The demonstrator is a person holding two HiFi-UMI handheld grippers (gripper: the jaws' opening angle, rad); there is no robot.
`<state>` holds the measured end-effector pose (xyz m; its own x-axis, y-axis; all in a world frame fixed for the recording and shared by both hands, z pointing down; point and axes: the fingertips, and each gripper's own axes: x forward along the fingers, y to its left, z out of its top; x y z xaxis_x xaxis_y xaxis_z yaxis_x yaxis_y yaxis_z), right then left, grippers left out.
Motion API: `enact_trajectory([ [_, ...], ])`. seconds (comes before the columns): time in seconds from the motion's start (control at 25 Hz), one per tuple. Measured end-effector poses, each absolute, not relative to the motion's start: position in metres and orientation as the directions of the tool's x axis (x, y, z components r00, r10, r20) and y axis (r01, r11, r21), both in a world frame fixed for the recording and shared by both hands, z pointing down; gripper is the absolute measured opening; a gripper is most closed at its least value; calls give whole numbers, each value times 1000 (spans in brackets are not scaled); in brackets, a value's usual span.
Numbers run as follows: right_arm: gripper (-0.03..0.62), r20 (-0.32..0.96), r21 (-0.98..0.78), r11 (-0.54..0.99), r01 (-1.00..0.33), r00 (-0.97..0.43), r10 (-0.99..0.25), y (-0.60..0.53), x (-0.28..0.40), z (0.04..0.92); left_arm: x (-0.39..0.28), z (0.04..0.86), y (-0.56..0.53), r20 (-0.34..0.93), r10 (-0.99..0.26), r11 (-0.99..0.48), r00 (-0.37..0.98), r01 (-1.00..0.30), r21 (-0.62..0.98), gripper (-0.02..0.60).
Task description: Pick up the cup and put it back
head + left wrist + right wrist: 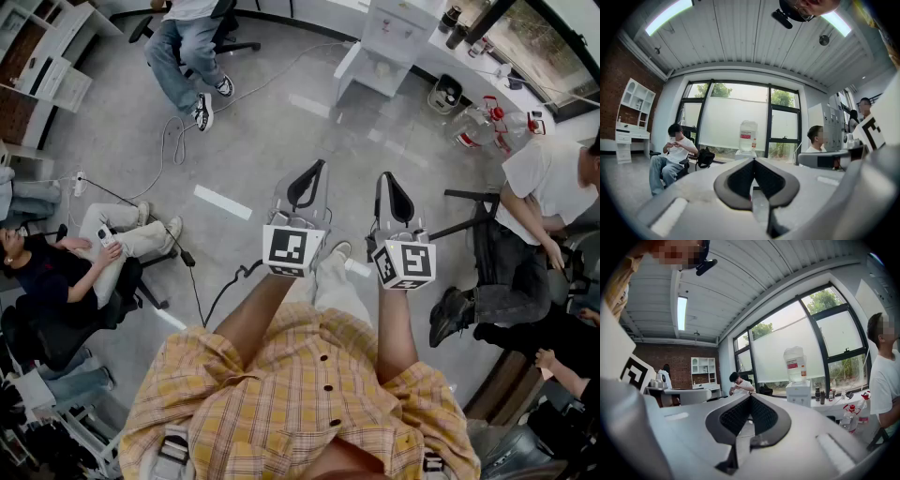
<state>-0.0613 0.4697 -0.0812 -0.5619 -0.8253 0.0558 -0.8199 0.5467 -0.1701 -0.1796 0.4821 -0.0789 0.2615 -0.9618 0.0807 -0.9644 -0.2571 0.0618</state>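
No cup shows in any view. In the head view, both grippers are held side by side in front of the person's yellow plaid shirt, above the grey floor, pointing forward into the room. The left gripper [316, 169] has its jaws together with nothing between them, and its own view shows the dark pads meeting at the tip [753, 161]. My right gripper [387, 178] is likewise shut and empty, its tips touching [750, 397]. Each carries its marker cube near the hand.
A white water dispenser [398, 37] stands ahead by the window wall [747, 136]. People sit on chairs to the left [89, 253], far ahead [192, 56] and right [539, 216]. A cable [192, 272] runs over the floor. Large water bottles [483, 127] stand far right.
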Motion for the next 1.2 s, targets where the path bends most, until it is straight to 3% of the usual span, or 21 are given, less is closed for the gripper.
enact_trajectory([
  [1.2,2,79,-184,558,-809,-578,-812,368,40,-68,-67,-59,383,117,-947,-289,300,-952,97,3],
])
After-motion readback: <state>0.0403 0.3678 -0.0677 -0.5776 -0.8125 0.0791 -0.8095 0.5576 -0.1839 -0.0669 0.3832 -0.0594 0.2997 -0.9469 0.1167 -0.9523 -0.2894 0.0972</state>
